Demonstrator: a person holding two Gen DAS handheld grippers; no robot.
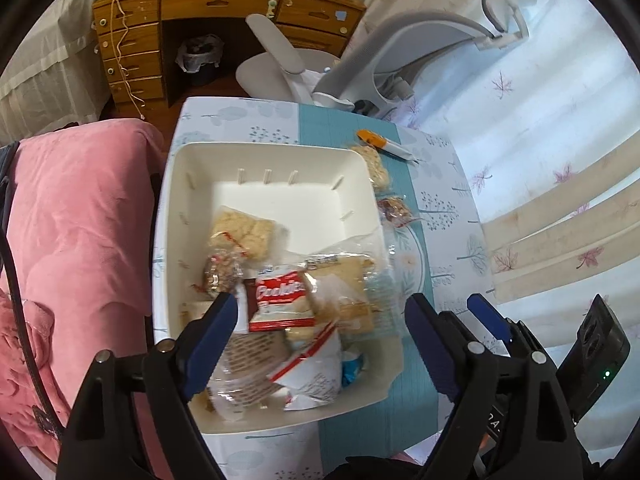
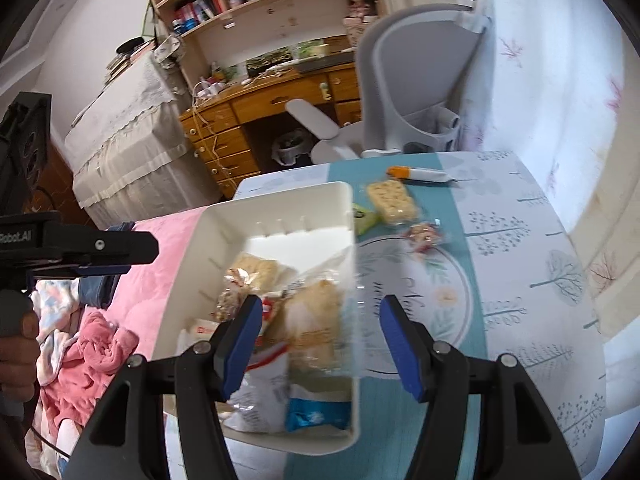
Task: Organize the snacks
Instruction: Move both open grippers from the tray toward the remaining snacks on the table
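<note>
A white bin (image 1: 276,160) (image 2: 280,200) stands on the table and holds several wrapped snacks, among them a red Cookies pack (image 1: 280,300), a rice cracker pack (image 1: 244,232) and a clear bag of pastries (image 2: 316,320). My left gripper (image 1: 320,332) is open and empty, hovering over the bin's near end. My right gripper (image 2: 320,340) is open and empty above the bin's right wall. On the table right of the bin lie a rice cracker pack (image 2: 394,200), a small red-wrapped snack (image 2: 422,236) and a green packet (image 2: 366,216).
An orange and white pen-like tool (image 2: 420,175) lies at the table's far side. A grey office chair (image 2: 416,80) stands behind the table. A pink blanket (image 1: 80,220) lies left of the table. A wooden desk (image 1: 224,8) stands beyond.
</note>
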